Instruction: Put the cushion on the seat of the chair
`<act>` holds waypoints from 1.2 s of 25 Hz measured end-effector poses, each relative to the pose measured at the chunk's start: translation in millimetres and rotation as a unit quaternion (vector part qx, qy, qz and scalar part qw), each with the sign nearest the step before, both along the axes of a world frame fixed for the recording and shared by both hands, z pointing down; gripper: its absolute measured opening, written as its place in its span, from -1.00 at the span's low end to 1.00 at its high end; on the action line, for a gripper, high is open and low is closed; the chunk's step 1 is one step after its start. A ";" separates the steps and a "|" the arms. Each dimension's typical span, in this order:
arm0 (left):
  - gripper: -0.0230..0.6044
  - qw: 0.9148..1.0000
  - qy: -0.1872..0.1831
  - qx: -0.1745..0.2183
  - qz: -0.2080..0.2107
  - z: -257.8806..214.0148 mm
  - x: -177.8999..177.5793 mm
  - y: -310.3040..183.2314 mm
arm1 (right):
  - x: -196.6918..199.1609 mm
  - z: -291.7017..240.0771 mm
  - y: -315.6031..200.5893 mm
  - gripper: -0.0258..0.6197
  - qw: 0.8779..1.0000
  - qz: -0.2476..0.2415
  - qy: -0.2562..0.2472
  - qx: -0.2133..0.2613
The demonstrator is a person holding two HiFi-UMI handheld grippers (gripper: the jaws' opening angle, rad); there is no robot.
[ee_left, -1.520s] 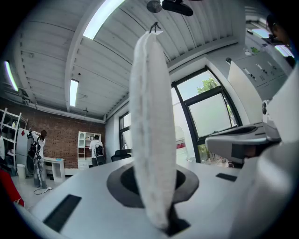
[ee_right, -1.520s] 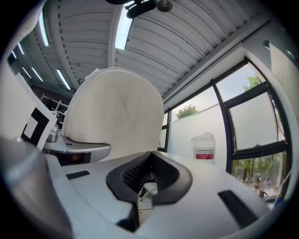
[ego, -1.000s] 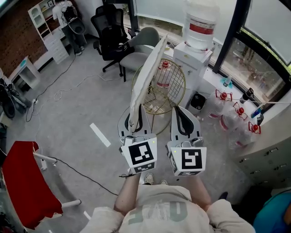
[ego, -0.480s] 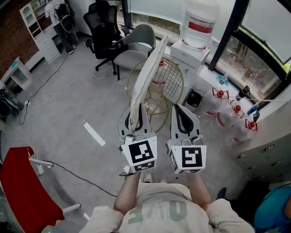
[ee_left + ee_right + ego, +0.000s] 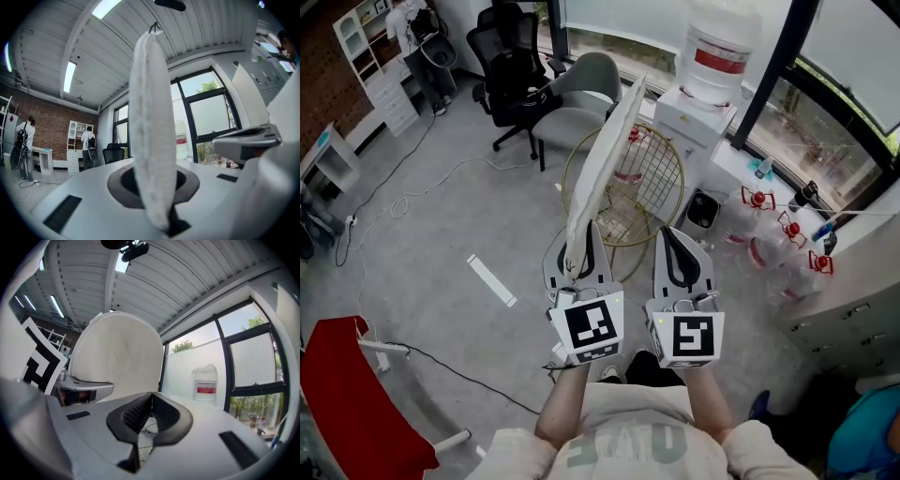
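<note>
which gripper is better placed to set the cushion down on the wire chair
Left. The left gripper is clamped on the edge of the round white fabric cushion, holding it upright with the gold wire chair ahead. The right gripper is shut and empty beside it.

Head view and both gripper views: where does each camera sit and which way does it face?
Head view: on the person's head, facing steeply down at the floor and wire chair; forearms, chest, left gripper and right gripper show.
Left gripper view: on the left gripper, facing along its jaws, shut on the cushion, seen edge-on.
Right gripper view: on the right gripper, facing along its shut, empty jaws toward the window.
Shared: both gripper views show the cushion and the water bottle.
</note>
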State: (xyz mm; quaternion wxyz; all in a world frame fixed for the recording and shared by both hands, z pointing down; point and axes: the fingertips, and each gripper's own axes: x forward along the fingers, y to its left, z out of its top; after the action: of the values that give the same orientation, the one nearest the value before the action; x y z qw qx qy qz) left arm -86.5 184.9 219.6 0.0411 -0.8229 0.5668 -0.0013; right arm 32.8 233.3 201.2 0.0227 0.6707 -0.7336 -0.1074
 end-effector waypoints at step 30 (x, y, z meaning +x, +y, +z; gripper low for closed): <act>-0.74 0.999 -0.002 0.013 -0.043 -15.4 71.0 -216.3 | 76.2 -9.3 -236.3 -0.87 0.998 -0.060 -0.010 0.010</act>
State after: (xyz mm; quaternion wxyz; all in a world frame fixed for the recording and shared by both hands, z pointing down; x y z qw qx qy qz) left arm -15.6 -31.4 204.2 0.0531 -0.7970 0.6017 0.0029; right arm 109.0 -3.0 191.9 0.0021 0.6266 -0.7717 -0.1093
